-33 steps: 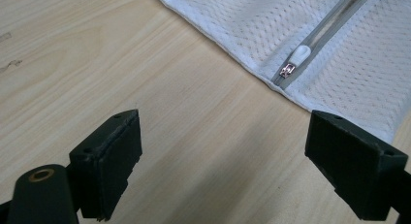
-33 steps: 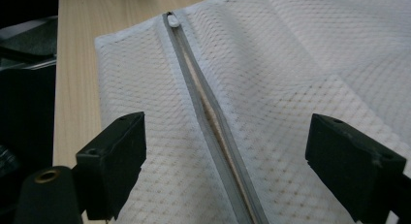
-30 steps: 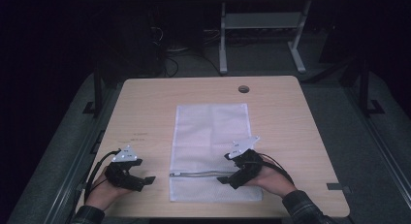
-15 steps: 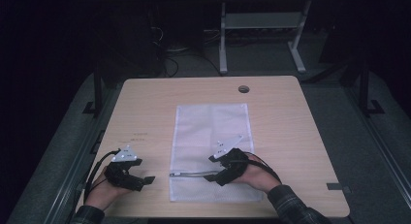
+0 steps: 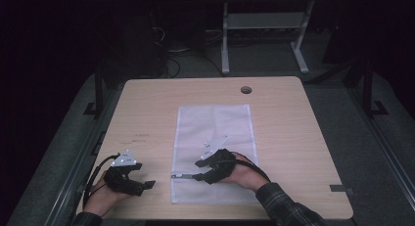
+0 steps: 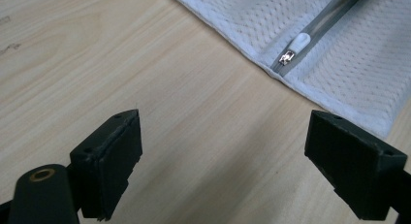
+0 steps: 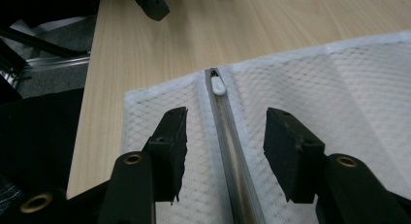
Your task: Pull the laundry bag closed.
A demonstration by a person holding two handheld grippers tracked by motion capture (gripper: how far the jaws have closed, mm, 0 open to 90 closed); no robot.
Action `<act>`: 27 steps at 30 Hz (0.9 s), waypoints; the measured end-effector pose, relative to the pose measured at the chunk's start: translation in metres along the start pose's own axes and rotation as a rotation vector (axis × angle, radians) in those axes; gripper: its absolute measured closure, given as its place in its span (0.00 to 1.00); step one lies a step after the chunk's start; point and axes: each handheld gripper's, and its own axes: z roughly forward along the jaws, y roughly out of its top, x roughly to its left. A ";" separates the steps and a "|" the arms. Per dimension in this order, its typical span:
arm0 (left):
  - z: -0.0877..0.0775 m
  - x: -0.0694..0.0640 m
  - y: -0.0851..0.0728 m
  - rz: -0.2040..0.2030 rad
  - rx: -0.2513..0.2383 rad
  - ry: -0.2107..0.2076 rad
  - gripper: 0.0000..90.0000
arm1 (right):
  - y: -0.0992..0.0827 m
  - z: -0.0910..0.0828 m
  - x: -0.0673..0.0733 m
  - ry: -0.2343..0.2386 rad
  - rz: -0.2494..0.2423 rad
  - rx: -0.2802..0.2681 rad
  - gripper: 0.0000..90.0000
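Our right hand-held gripper [image 7: 223, 136], jaws half-spread and just closing with only the zipper track [image 7: 231, 151] between them, hovers over the mesh laundry bag [image 5: 215, 133] lying flat mid-surface [image 5: 293, 128]: light, limp, slippery, best pinched at the small white zipper pull [image 7: 217, 84].

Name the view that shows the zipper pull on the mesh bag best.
The left gripper view: the zipper pull is sharp, white tab and metal clip unobstructed. The right gripper view shows it smaller, beyond its tongs. The high view gives a faint speck.
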 end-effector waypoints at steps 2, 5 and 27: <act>-0.001 0.000 -0.001 0.001 0.002 0.004 0.14 | 0.003 0.004 -0.001 0.005 -0.004 -0.001 0.58; -0.002 0.001 -0.003 -0.004 0.000 0.006 0.14 | 0.006 0.008 -0.002 0.013 -0.005 -0.008 0.59; -0.001 0.002 -0.002 -0.001 -0.006 -0.005 0.14 | 0.023 0.061 -0.007 0.050 -0.042 0.037 0.72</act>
